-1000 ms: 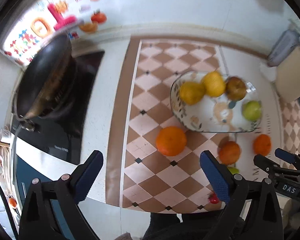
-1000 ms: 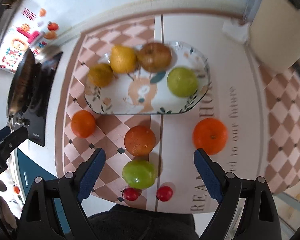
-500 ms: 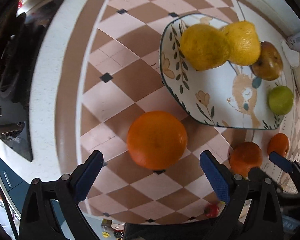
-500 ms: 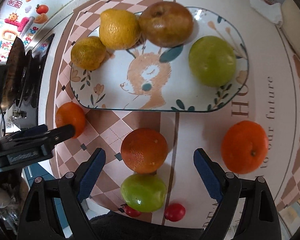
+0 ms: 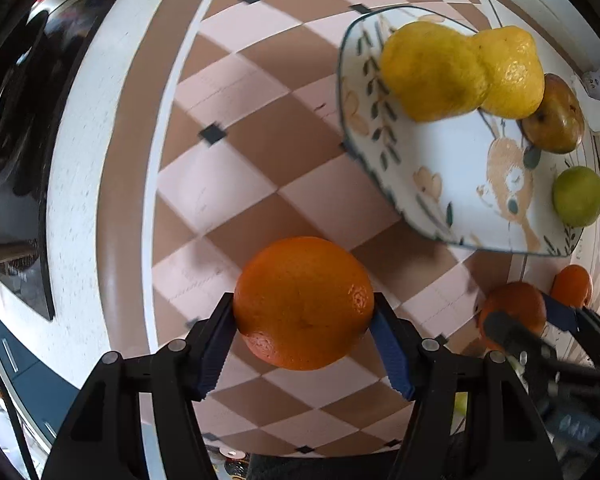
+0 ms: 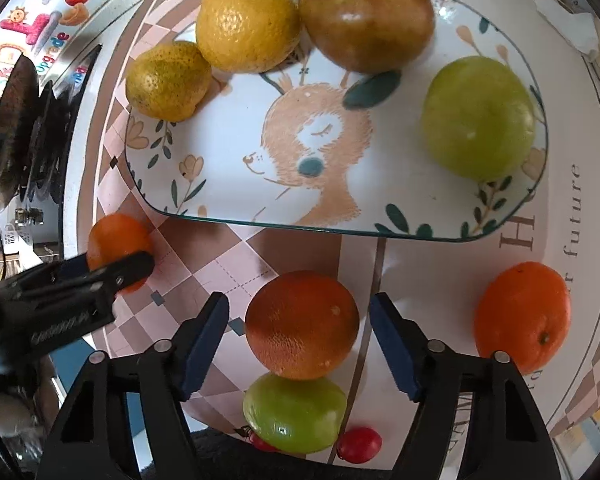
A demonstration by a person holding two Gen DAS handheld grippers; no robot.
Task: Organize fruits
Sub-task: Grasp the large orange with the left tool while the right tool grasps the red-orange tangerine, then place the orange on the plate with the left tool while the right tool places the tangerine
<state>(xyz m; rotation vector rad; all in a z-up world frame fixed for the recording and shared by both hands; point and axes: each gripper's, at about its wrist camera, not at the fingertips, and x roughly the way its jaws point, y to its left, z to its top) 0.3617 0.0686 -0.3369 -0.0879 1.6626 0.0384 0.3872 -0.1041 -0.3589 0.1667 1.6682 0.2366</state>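
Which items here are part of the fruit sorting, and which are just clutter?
Job:
- left gripper, shut on an orange
- right gripper, fingers just closing around a second orange, gaps still showing
- third orange, green fruit, red cherry tomatoes
- deer plate, its lemons, brown apple, green apple

Clutter:
- stove
- wall stickers

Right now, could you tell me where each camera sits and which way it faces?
Left wrist: on the left gripper, looking down at the counter; its fingers pinch an orange, with the right gripper at the lower right.
Right wrist: on the right gripper, looking down; a second orange sits between its open fingers.
Both show the plate.
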